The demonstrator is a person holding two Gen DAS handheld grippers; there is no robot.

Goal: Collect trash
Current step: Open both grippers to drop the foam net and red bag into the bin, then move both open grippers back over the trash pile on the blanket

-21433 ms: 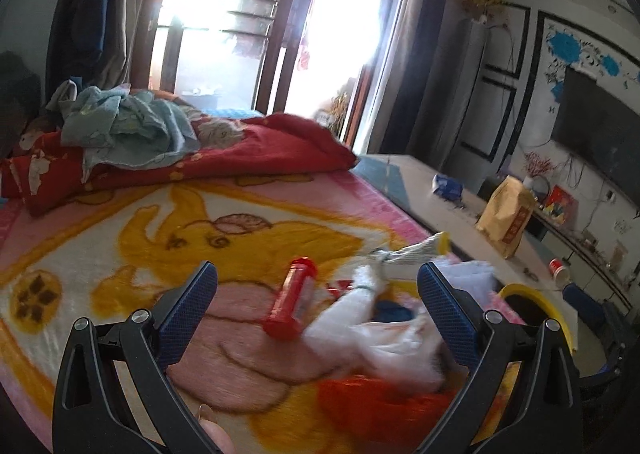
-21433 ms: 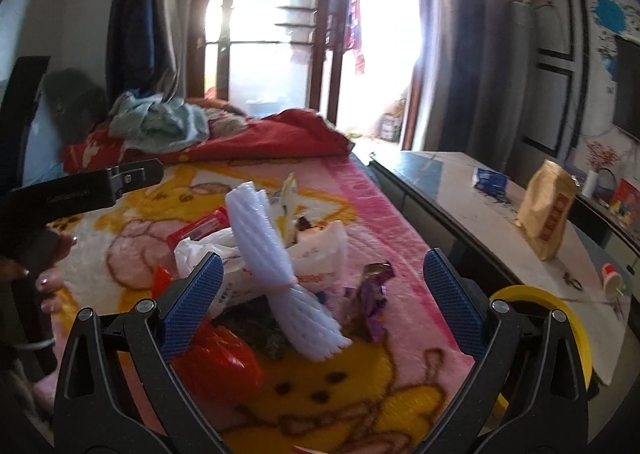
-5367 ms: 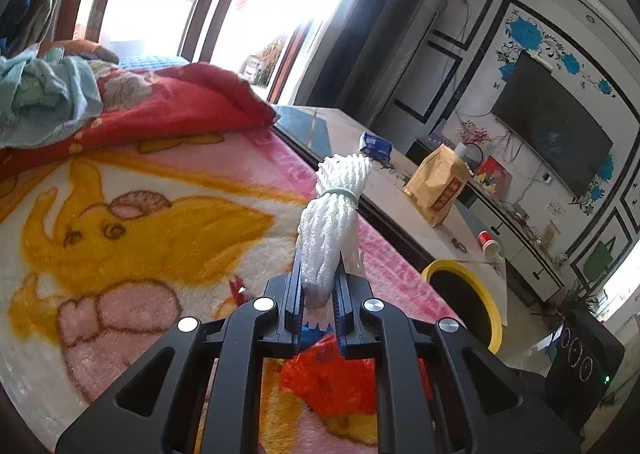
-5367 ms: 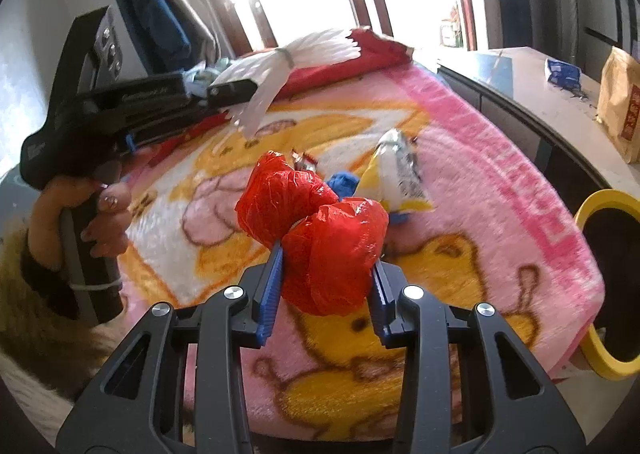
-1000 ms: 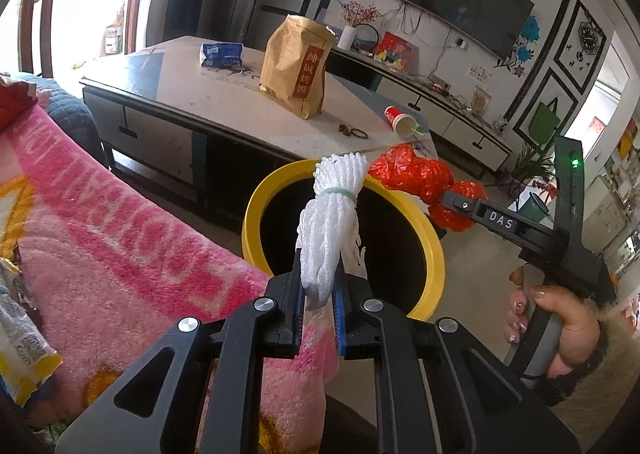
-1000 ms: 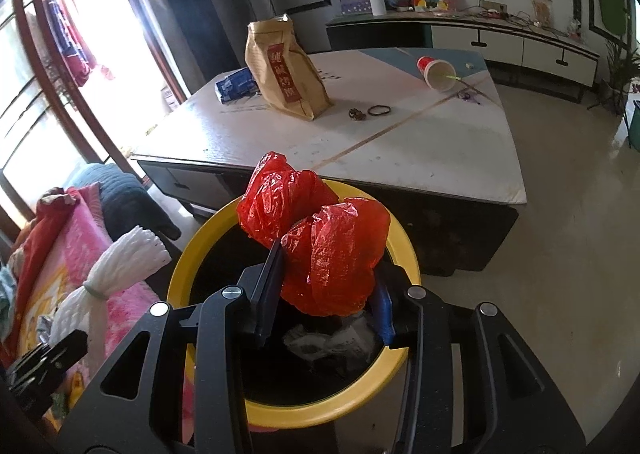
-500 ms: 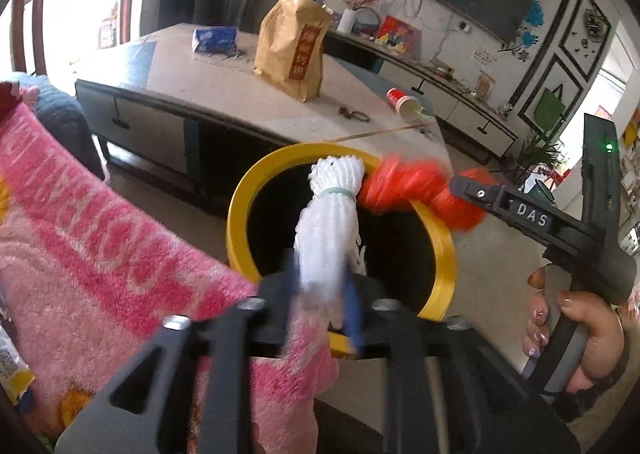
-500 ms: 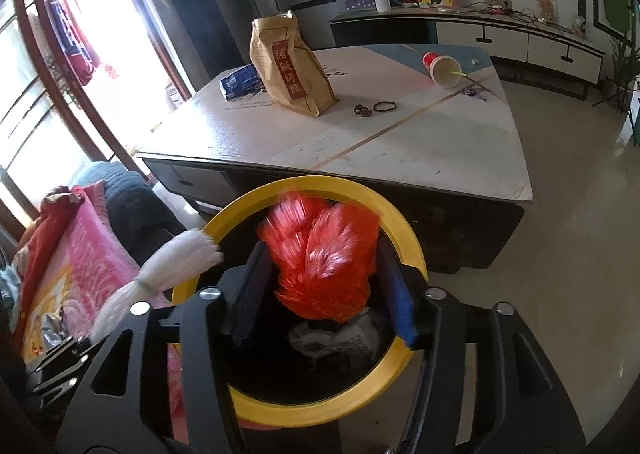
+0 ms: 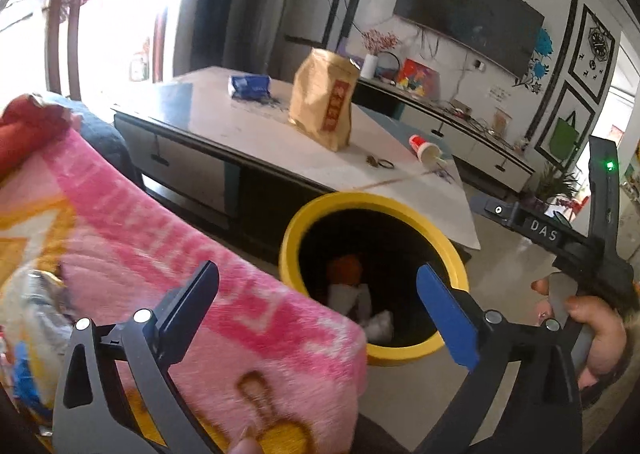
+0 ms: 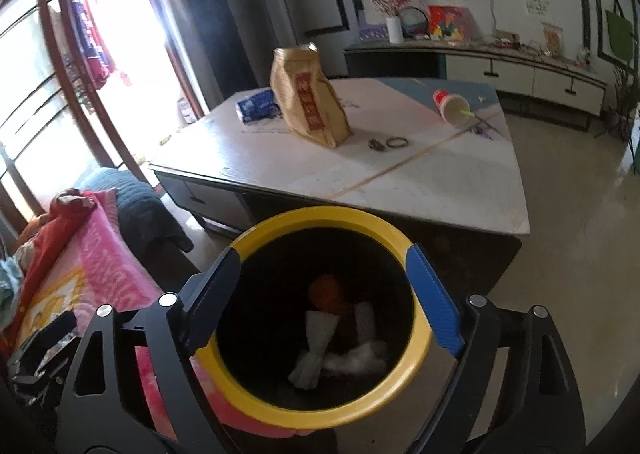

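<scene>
Left gripper (image 9: 316, 298): jaws wide apart with nothing between them; they have just been opening. It hangs over the edge of the pink blanket (image 9: 168, 254), with the bin just ahead.
Right gripper (image 10: 324, 290): jaws spread, nothing held; they too have just been opening. It looks straight down into the bin mouth.
Bin: a yellow-rimmed trash bin (image 10: 320, 219), standing between the blanket and the low table (image 10: 400, 173).
Trash dropped: a white foam net sleeve (image 10: 316, 346) and a red plastic bag (image 10: 328, 290) lie at the bottom of the bin, below both tools.
Trash left: crumpled wrappers (image 9: 32, 314) on the blanket, behind and left of the left gripper, blurred.
Handling: these look light, soft and crinkly; likely slippery, so pinch a bunched fold in the middle, not a loose edge.
</scene>
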